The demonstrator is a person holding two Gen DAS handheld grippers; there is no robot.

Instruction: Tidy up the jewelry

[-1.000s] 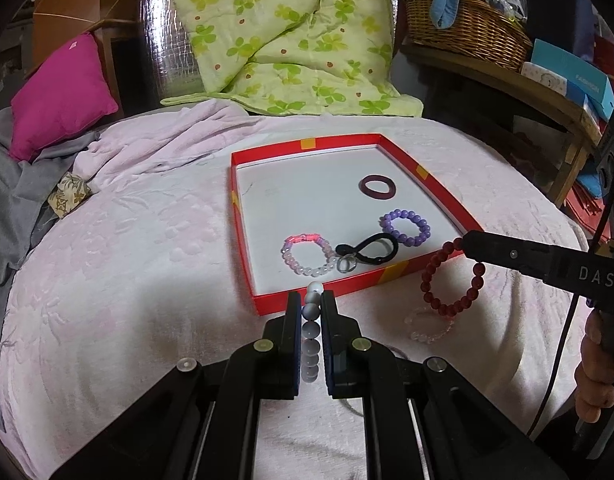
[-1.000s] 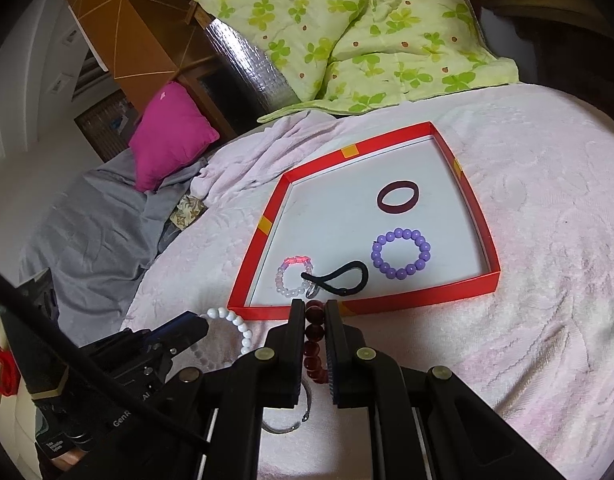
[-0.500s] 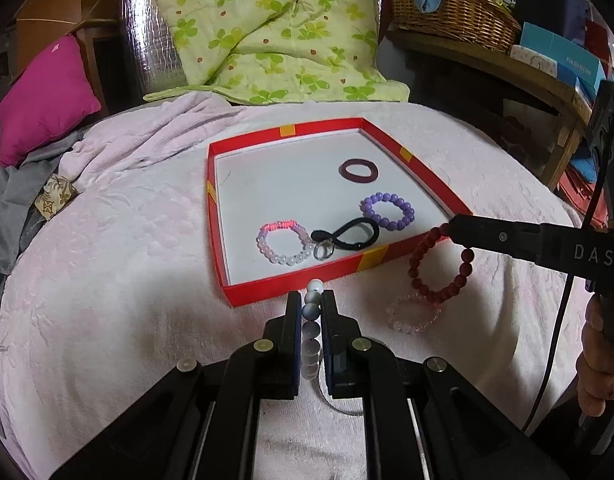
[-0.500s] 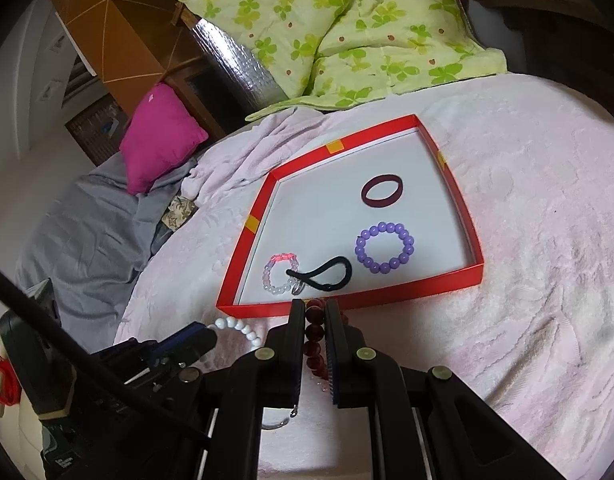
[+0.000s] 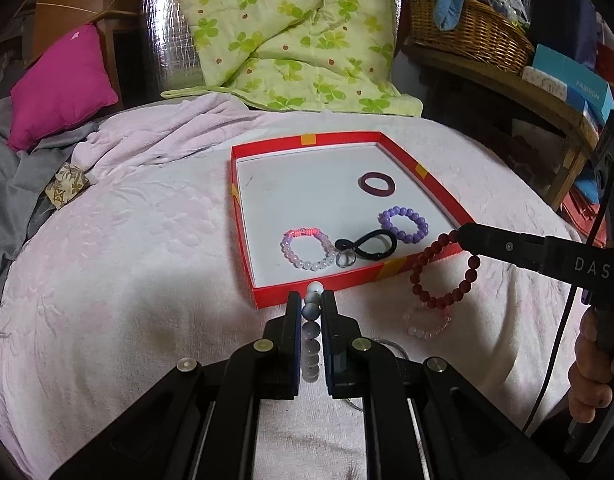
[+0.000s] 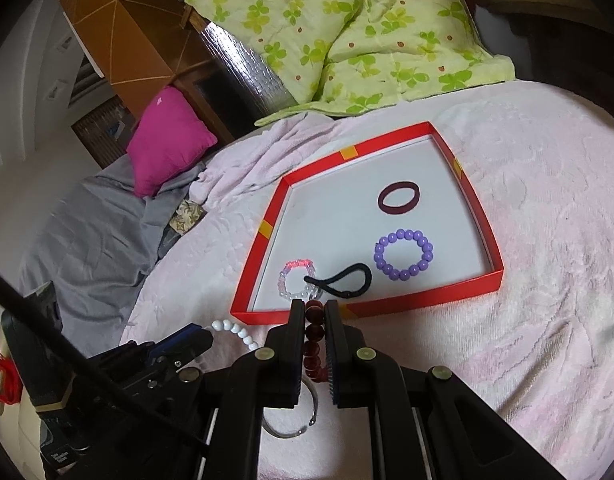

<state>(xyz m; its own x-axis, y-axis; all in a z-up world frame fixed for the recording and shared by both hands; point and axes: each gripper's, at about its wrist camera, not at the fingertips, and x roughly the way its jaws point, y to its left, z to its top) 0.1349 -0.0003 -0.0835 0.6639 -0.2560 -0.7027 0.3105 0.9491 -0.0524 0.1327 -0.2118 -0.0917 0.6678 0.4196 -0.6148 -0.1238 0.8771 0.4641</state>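
Pink fleece blanket (image 5: 127,280) under red tray (image 5: 243,248)

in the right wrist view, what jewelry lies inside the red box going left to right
pink-clear bead bracelet → black hair tie → purple bead bracelet; the dark red ring sits farther back, above the purple one, so its place is unclear.
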